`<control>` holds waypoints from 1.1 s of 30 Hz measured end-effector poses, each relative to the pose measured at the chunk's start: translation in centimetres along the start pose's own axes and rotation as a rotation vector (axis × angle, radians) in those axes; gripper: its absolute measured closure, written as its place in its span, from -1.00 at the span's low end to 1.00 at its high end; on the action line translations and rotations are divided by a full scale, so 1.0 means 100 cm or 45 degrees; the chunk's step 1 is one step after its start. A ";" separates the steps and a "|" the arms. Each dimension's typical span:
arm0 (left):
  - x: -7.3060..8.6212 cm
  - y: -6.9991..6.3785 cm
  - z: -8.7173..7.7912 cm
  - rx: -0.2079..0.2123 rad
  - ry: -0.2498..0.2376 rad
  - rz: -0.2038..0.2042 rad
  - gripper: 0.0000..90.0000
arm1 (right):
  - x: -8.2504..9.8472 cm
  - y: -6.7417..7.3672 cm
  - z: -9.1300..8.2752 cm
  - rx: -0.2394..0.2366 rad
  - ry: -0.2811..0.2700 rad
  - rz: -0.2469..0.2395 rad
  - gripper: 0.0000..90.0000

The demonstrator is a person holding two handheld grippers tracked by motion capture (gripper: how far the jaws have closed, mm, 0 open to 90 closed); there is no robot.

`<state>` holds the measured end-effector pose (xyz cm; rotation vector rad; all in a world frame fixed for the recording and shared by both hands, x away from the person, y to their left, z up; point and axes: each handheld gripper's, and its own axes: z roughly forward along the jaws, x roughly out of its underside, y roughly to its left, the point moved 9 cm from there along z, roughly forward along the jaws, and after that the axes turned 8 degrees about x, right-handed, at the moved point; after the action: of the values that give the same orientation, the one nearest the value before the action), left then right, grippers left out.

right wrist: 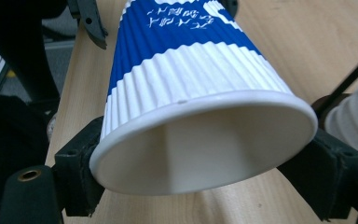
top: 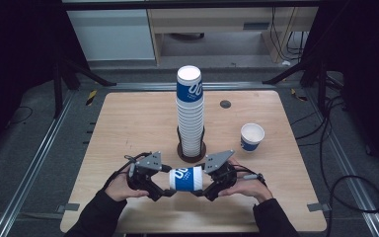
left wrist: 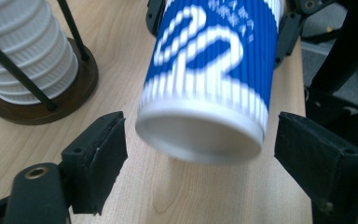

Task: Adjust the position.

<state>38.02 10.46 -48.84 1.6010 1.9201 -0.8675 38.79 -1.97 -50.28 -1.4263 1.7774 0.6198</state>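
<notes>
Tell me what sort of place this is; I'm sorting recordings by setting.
Probably a lab or test bench set up for recording, not a café. A bare wooden table stands between metal rails, loose cables trail over the floor, and dark curtains close off the sides.

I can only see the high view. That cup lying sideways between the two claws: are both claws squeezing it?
Observer: No. The left gripper view shows the left claw standing apart from the cup, a gap on each side.
Visitor: And the right one?
Observer: The right claw presses the cup near its rim from both sides.
Visitor: Anything inside it?
Observer: No, the right gripper view looks into its open mouth: empty.
</notes>
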 end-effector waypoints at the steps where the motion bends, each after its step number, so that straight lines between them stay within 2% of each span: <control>1: 0.001 -0.001 0.003 0.002 0.016 0.006 -0.63 | 0.001 0.002 0.003 -0.008 0.015 -0.008 -0.64; 4: 0.004 -0.003 0.010 0.004 0.071 0.033 -0.63 | 0.003 0.008 0.011 -0.027 0.056 -0.035 -0.64; 7: 0.005 -0.005 0.013 0.009 0.088 0.039 -0.58 | 0.003 0.012 0.013 -0.042 0.059 -0.046 -0.64; 18: 0.005 -0.008 0.015 0.040 0.093 0.046 -0.43 | 0.001 0.014 0.013 -0.047 0.051 -0.052 -0.64; 25: 0.001 -0.007 0.010 0.035 0.038 0.044 -0.41 | -0.003 0.010 0.011 -0.022 0.010 -0.044 -0.72; 27: 0.000 -0.005 0.007 0.031 0.015 0.033 -0.41 | -0.005 0.008 0.010 -0.022 -0.003 -0.019 -0.82; 33: -0.003 0.001 -0.005 0.012 -0.074 0.000 -0.40 | -0.010 0.001 0.003 0.003 -0.059 0.034 -0.86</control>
<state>38.16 10.67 -48.25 1.5640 1.8789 -0.9147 38.85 -1.14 -49.68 -1.3780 1.7627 0.6591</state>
